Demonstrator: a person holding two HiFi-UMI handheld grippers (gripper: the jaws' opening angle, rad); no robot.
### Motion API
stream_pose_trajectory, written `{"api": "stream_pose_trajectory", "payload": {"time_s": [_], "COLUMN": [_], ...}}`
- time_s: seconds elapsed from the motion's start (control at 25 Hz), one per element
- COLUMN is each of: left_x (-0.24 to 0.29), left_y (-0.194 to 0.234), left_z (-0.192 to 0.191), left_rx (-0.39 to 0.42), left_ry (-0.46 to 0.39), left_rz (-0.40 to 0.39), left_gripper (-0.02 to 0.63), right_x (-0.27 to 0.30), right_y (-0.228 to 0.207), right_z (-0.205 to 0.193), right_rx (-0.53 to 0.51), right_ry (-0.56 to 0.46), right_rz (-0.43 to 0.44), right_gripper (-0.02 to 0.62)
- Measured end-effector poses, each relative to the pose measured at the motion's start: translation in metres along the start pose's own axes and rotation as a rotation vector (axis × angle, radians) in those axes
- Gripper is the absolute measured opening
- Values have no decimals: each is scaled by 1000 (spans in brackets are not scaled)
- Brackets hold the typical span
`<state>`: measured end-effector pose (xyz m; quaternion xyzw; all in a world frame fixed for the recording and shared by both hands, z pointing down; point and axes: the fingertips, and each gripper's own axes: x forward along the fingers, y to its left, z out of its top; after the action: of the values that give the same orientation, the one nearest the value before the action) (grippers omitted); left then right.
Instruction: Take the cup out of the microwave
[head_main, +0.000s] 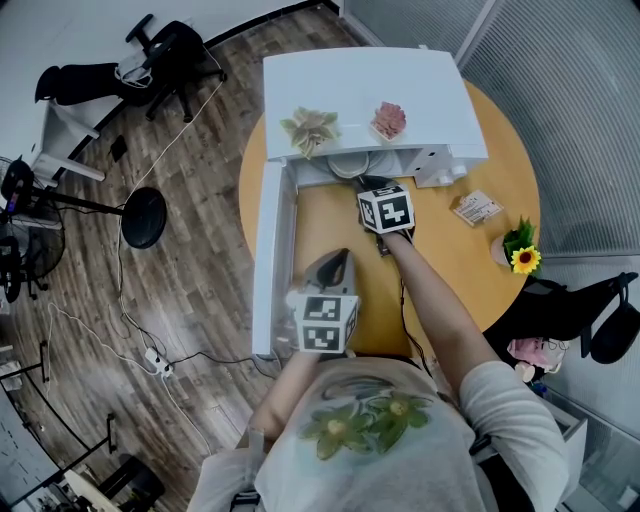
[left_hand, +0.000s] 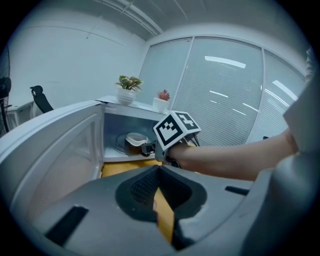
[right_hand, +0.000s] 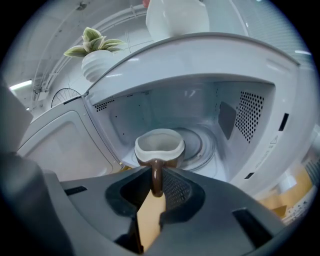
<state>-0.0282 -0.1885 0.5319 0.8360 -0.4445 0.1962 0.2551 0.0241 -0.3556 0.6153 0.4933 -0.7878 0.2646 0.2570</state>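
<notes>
The white microwave (head_main: 370, 95) stands on the round wooden table with its door (head_main: 268, 260) swung open to the left. A cup (right_hand: 159, 146), brown outside with a pale rim, sits at the front of the cavity, just ahead of the glass turntable (right_hand: 202, 145). My right gripper (right_hand: 157, 186) reaches into the opening and is shut on the cup's brown handle. In the left gripper view the cup (left_hand: 135, 141) shows inside the cavity with the right gripper (left_hand: 149, 148) at it. My left gripper (head_main: 338, 258) hangs back over the table near the door, its jaws together and empty.
Two small potted plants (head_main: 310, 128) (head_main: 388, 120) stand on the microwave's top. A card (head_main: 477, 208) and a sunflower ornament (head_main: 524, 258) lie on the table (head_main: 450, 260) at the right. Office chairs, a lamp base and cables are on the floor at the left.
</notes>
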Motion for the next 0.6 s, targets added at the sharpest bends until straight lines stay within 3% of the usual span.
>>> {"api": "stream_pose_trajectory", "payload": {"time_s": [0.6], "left_x": [-12], "left_y": [0], "left_z": [4], "left_rx": [1], "left_ry": [-26], "left_rz": [28], "left_gripper": [5], "right_x": [-44], "right_y": [14], "right_z": [0], "right_rx": [-18], "right_ry": [-56], "right_rz": [50], "right_gripper": [71]}}
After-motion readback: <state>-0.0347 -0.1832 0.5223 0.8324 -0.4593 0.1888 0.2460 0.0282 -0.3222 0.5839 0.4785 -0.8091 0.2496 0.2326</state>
